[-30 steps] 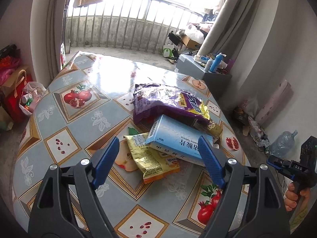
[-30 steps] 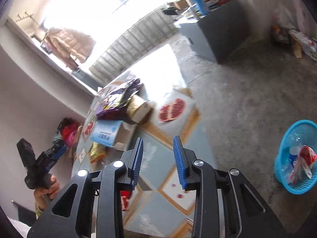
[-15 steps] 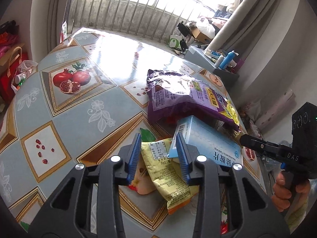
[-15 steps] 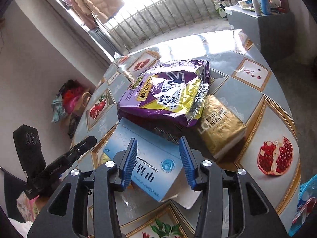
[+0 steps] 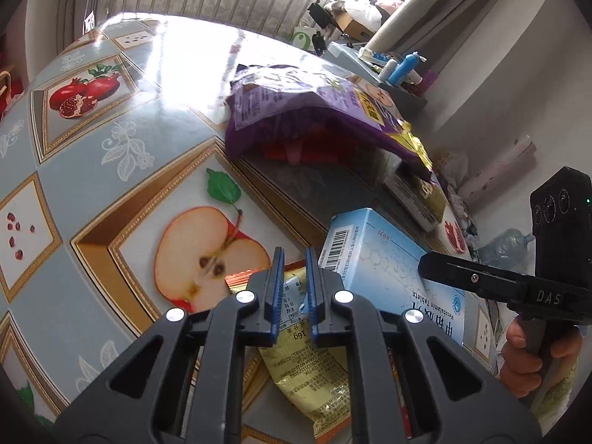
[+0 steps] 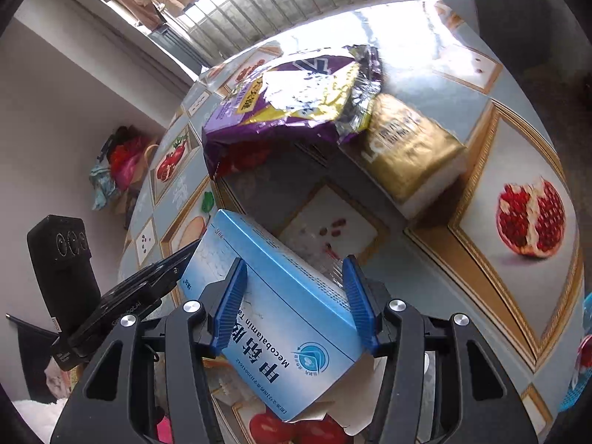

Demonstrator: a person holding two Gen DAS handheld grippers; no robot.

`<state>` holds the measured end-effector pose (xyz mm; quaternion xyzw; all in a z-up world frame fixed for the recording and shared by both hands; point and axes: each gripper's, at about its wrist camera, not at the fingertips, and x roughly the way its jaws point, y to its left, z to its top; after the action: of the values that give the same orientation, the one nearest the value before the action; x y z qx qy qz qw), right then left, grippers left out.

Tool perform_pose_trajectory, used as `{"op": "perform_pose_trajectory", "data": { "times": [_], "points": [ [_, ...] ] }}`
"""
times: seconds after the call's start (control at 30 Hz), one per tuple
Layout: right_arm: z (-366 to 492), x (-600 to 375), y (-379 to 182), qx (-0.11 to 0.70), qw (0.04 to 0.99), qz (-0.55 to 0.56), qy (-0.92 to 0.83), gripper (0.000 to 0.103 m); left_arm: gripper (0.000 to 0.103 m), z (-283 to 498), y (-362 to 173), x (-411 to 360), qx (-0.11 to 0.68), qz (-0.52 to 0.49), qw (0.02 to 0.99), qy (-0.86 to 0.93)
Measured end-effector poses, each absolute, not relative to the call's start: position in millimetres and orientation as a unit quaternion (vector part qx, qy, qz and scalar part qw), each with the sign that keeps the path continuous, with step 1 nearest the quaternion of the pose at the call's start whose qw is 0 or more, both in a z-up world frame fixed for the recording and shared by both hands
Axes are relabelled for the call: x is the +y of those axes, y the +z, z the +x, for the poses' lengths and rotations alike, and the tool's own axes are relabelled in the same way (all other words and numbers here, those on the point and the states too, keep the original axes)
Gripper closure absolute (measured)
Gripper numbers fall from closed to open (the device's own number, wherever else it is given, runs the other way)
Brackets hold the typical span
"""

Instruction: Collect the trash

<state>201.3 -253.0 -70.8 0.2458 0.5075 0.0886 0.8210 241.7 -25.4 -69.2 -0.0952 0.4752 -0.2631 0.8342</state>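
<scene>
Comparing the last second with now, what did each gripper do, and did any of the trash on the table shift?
The left gripper dropped toward the yellow snack packet, and its jaws have just been closing on the packet's top edge. The right gripper swung in from the floor side over the blue tablet box; its jaws have just been opening and now straddle it. The purple bag, the gold packet and the table look unchanged.

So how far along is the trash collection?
Done: something already lies in the blue basket. In hand: left gripper, jaws just closing, pinches the yellow wrapper; right gripper, jaws just opening, straddles the blue box without gripping. Remaining: purple bag and gold pack on the table.
</scene>
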Motion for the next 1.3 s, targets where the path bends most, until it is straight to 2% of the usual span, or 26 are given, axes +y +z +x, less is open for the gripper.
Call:
{"op": "perform_pose_trajectory", "data": {
  "times": [0.33,0.4,0.47,0.67,0.87,1.17,1.3],
  "points": [
    [99,-281,-65,0.473,0.829,0.296,0.030,0.049,0.095,184,-66,-54,0.476,-0.065,0.812,-0.331],
    [94,-281,-56,0.459,0.838,0.291,0.044,0.042,0.094,180,-58,-45,0.469,-0.065,0.817,-0.329],
    [90,-278,-47,0.450,0.850,0.267,0.059,0.034,0.093,179,-49,-35,0.463,-0.064,0.821,-0.327],
    [102,-247,-36,0.467,0.862,0.143,0.135,0.019,0.089,162,-42,-15,0.481,-0.056,0.807,-0.337],
    [112,-222,-58,0.511,0.845,0.026,0.157,0.018,0.088,145,-53,-7,0.497,-0.060,0.799,-0.334],
    [96,-263,-65,0.507,0.844,0.158,0.068,0.021,0.087,147,-56,-23,0.490,-0.044,0.803,-0.338],
    [87,-283,-65,0.487,0.843,0.228,0.028,0.021,0.075,138,-47,-34,0.467,-0.020,0.806,-0.362]
  ]
}}
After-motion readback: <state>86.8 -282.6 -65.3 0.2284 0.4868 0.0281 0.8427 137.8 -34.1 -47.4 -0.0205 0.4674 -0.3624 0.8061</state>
